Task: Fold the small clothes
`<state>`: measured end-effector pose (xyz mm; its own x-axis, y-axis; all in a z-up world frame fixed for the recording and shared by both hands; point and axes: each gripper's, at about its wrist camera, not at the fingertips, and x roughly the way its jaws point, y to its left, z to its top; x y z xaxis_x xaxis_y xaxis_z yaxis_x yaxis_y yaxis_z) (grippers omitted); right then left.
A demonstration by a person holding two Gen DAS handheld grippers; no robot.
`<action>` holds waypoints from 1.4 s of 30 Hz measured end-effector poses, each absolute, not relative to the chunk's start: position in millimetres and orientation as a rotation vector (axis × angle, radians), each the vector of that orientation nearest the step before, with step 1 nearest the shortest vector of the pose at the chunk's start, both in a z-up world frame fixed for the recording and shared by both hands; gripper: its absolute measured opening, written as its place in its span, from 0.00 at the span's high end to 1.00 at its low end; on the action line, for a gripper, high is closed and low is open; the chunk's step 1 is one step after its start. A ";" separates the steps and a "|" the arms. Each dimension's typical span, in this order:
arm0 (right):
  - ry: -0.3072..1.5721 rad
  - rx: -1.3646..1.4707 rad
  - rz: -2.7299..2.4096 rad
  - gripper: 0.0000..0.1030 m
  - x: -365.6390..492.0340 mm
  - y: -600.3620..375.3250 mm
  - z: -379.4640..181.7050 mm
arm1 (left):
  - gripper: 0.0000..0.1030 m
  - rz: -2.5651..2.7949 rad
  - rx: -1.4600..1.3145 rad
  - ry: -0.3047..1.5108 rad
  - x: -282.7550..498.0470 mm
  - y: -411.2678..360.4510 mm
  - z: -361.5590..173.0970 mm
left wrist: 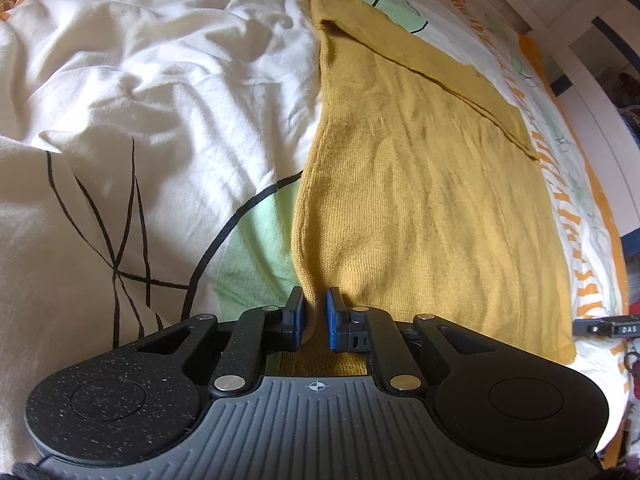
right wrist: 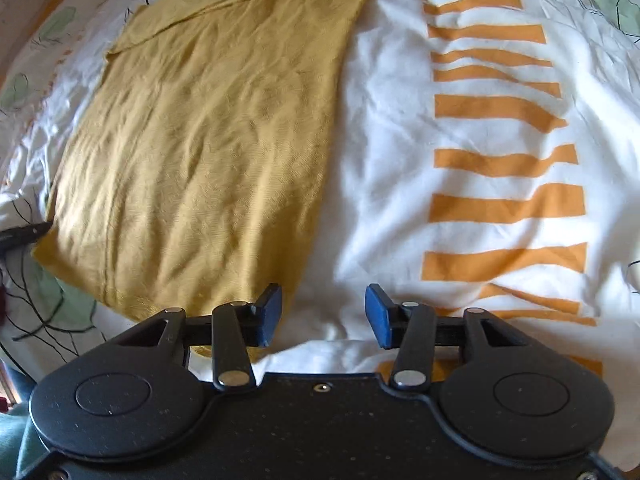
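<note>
Now the left gripper point(left wrist: 314, 320) pinches the mustard knit garment point(left wrist: 420, 200) by its near corner, while the right gripper point(right wrist: 324, 314) gapes empty over the crumpled duvet point(right wrist: 400, 160)

The white letters "DAS" stand on a small black block point(left wrist: 608, 329) at the right edge of the left wrist view.
</note>
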<state>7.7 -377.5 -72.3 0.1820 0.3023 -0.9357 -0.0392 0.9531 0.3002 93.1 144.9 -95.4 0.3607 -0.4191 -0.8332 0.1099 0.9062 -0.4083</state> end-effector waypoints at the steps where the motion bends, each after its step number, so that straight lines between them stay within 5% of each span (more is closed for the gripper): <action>1: 1.379 0.218 0.253 0.46 7.6 -373.7 -74.4 | 0.89 -0.348 -0.307 1.156 93.0 144.7 -95.3; 11: 1.386 0.226 0.325 0.49 7.4 -343.4 -83.9 | 0.89 -0.352 -0.309 1.155 93.1 145.1 -95.8; 13: 1.369 0.268 0.332 0.91 3.5 -353.9 -81.4 | 0.91 -0.359 -0.315 1.154 93.0 145.7 -95.1; 15: 1.329 0.399 0.340 0.90 -1.1 -372.0 -76.0 | 0.97 -0.376 -0.336 1.140 91.5 148.3 -92.7; 22: 1.095 0.762 0.388 0.90 -15.1 -415.8 -54.9 | 0.97 -0.405 -0.482 1.027 90.0 163.1 -73.0; 42: 0.933 0.891 0.296 0.92 24.8 -433.7 -56.7 | 0.97 -0.372 -0.535 0.882 135.5 175.3 -45.7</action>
<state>24.8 -433.7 -56.7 0.5870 0.5755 -0.5695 0.1412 0.6198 0.7719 135.5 175.3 -45.7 0.5861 -0.5148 -0.6257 0.0886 0.8083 -0.5821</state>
